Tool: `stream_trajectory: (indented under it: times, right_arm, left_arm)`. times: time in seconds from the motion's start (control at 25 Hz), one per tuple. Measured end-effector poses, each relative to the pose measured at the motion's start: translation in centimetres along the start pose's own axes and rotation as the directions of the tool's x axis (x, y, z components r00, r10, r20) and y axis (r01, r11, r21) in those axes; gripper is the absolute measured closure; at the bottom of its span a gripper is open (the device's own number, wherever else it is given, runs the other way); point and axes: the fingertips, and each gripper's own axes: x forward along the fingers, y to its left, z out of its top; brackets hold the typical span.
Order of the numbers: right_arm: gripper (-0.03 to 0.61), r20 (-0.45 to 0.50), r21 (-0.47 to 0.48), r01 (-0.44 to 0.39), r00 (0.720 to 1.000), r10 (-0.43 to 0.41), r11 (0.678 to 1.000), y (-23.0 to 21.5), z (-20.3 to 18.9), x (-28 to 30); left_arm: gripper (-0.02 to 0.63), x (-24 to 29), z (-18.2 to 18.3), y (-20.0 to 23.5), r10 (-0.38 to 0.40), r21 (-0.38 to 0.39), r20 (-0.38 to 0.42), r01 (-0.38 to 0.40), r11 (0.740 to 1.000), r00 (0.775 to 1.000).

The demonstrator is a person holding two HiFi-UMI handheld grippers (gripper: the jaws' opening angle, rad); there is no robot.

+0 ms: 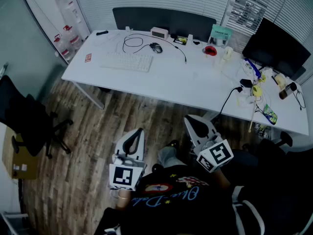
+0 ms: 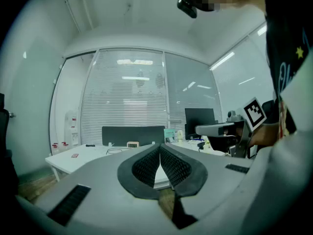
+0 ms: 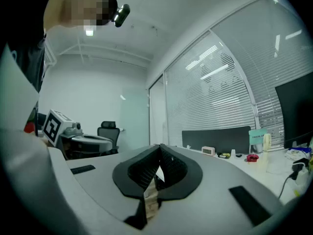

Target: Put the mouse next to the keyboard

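Observation:
A dark mouse with a black cable lies on the white desk, just behind the right end of the white keyboard. Both grippers hang over the wooden floor, well in front of the desk and far from these objects. My left gripper is shut with nothing between its tips; in the left gripper view its pads meet. My right gripper is likewise shut and empty, its pads touching in the right gripper view.
On the desk stand a small clock, a red cup, a teal box, a black monitor and cluttered cables and items at the right end. A black office chair stands on the floor at left.

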Motion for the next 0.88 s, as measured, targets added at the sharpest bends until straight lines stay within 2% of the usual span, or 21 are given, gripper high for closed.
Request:
stream_trajectory:
  times: [0.68, 0.76, 0.8, 0.88]
  right_arm:
    - [0.571, -0.007, 0.006, -0.008, 1.0, 0.008, 1.0, 1.1, -0.3, 0.0]
    - [0.555, -0.017, 0.007, -0.01, 1.0, 0.01, 1.0, 1.2, -0.5, 0.1]
    - [0.515, -0.021, 0.009, -0.009, 1.0, 0.009, 1.0, 1.2, -0.6, 0.1]
    - [0.501, -0.026, 0.011, -0.007, 1.0, 0.007, 1.0, 1.2, -0.8, 0.1]
  left_arm:
    - [0.609, -1.2, -0.2, 0.1, 0.002, -0.01, -0.002, -0.002, 1.0, 1.0]
    - [0.611, -1.2, -0.3, 0.2, 0.003, -0.013, -0.003, -0.003, 1.0, 1.0]
    - [0.611, -1.3, -0.3, 0.3, 0.004, -0.015, -0.003, -0.004, 1.0, 1.0]
    - [0.611, -1.2, -0.5, 0.3, 0.004, -0.02, -0.003, -0.004, 1.0, 1.0]
